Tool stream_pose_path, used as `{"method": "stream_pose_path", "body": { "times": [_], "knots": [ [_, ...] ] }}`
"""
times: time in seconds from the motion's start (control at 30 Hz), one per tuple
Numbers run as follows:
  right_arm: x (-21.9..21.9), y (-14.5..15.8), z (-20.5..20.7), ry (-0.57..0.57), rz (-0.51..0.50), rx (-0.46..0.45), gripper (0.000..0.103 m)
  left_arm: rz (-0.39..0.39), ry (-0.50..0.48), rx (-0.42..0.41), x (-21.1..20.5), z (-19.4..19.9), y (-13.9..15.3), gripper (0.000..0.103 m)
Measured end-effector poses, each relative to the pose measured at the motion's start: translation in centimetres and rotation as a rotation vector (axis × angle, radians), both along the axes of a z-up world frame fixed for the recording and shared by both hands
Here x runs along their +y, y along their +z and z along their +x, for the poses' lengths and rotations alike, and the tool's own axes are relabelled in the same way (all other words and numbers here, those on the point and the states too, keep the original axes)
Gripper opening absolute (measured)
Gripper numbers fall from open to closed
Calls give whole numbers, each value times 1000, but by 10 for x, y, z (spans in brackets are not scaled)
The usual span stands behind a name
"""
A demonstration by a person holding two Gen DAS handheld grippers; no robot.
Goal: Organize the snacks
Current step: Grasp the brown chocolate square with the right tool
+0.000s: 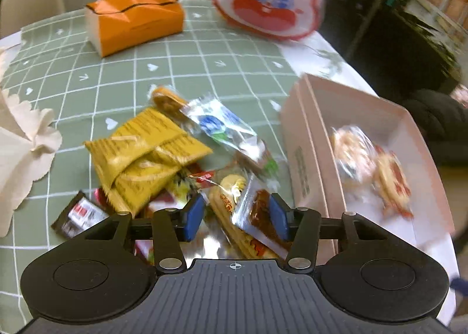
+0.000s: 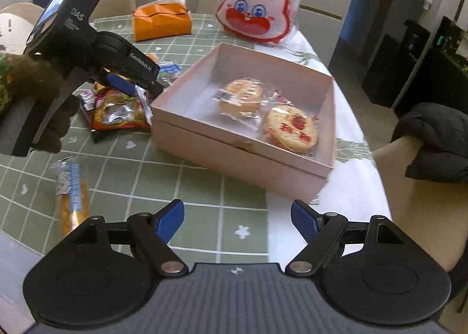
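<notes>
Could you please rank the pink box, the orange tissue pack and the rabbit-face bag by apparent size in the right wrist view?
1. pink box
2. rabbit-face bag
3. orange tissue pack
The box lies nearest the camera, which enlarges it.

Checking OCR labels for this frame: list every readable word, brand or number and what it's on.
"GenRobot.AI": white print on the barrel of the left claw, right wrist view.
"DAS": on that claw's upper housing; the smaller lines beneath it are too small to read.
pink box: a block of print on its side wall, blurred.
snack wrappers: print on all of them, blurred or too small.
rabbit bag: a face only, no text.
</notes>
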State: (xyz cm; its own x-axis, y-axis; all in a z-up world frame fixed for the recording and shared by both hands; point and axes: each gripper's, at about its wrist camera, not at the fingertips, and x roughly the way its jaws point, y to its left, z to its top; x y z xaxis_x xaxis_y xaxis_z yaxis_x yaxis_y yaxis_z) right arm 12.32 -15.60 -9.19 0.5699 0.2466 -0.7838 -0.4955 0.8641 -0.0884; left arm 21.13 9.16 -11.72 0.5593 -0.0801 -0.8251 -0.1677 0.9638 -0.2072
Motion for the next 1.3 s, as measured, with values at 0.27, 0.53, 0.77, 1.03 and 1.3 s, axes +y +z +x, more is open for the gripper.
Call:
{"method": "stream_pose_path", "body": {
  "times": [0.27,0.53,0.77,1.03,1.3],
  "knots": [
    [32,1,3,151,120,78,81,-14,-55,22,14,-68,4,23],
    [107,17,26,404,63,29,79,-202,207,-58,50,-151,22,23],
    [178,-4,107,379,19,162,76,-375,281,-59,30,-219,16,24],
    [206,-35,122,324,-63,210,54,-436,335,-43,21,-263,2,24],
    [168,-31,65,385,-13,301,45,-459,216,-54,5,-232,9,24]
  ]
}}
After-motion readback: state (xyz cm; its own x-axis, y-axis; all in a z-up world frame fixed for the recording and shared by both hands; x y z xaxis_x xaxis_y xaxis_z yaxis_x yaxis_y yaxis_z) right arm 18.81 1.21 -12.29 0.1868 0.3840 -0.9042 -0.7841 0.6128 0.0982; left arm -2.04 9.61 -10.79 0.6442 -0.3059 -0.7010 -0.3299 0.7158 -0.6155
